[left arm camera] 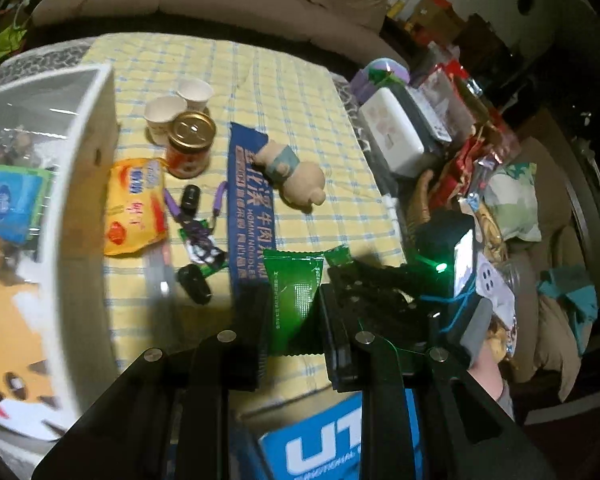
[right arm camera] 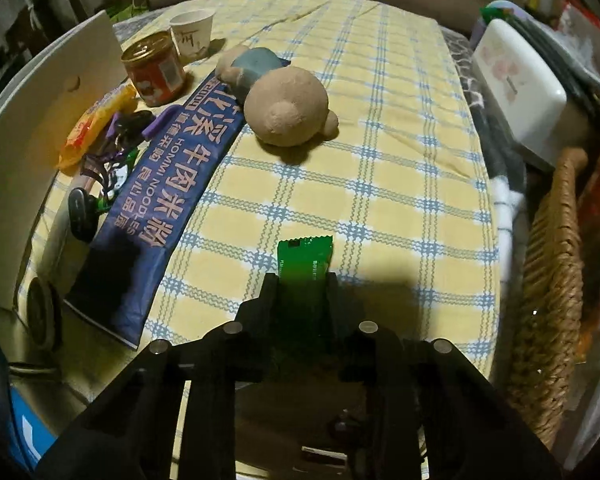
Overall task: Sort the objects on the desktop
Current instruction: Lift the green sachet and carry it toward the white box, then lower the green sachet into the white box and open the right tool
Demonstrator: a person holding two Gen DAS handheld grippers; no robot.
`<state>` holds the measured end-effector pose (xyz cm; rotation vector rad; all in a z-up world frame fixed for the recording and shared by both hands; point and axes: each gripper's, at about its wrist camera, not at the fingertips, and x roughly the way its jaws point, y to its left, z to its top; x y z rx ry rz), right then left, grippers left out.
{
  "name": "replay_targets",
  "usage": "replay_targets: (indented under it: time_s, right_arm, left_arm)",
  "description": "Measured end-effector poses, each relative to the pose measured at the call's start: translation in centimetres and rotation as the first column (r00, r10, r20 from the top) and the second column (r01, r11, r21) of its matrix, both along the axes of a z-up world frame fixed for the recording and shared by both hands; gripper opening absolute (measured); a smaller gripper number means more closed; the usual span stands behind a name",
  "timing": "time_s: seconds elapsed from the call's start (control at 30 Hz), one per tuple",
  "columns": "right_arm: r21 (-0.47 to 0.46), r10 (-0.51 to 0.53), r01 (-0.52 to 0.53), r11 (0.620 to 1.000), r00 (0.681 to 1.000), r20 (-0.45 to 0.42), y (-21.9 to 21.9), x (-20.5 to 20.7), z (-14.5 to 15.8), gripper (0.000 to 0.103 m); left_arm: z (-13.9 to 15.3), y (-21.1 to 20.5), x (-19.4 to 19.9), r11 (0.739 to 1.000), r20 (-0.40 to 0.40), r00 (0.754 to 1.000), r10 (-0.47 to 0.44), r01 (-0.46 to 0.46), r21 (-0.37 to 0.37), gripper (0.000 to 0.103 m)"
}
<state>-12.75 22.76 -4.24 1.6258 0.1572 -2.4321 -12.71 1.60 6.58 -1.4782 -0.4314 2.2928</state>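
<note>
My left gripper [left arm camera: 294,312] is shut on a green snack packet [left arm camera: 294,292], held above the yellow checked tablecloth [left arm camera: 300,96]. My right gripper [right arm camera: 303,280] is shut on another green packet [right arm camera: 306,258] above the cloth [right arm camera: 400,160]; in the left wrist view it shows at the right [left arm camera: 372,280], a green corner [left arm camera: 339,256] sticking out. On the cloth lie a plush bear [left arm camera: 292,170] [right arm camera: 284,104], a blue noodle packet [left arm camera: 250,200] [right arm camera: 160,200], a red jar [left arm camera: 189,144] [right arm camera: 154,70], an orange snack bag [left arm camera: 134,206] and paper cups [left arm camera: 180,104] [right arm camera: 192,32].
A white box wall [left arm camera: 88,168] [right arm camera: 40,112] stands at the left. A purple strap with black clips [left arm camera: 198,232] lies by the orange bag. A wicker basket [right arm camera: 556,264] and a white case [right arm camera: 520,80] crowd the right edge. A blue carton [left arm camera: 340,440] sits below.
</note>
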Motion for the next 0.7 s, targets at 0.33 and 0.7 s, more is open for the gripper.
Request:
replay_targets:
  time_s: [0.33, 0.7]
  right_arm:
    - [-0.269, 0.104, -0.126, 0.955, 0.990, -0.093, -3.4, 3.2, 9.3, 0.020]
    - [-0.387, 0.292, -0.291, 0.875, 0.955, -0.057, -17.9, -0.9, 14.6, 0.020]
  left_arm:
    - [4.3, -11.0, 1.1, 0.995, -0.028, 0.995, 0.095, -0.096, -0.027, 0.023]
    - [2.3, -21.1, -2.7, 0.962, 0.015, 0.971, 0.237, -0.232, -0.147, 0.023]
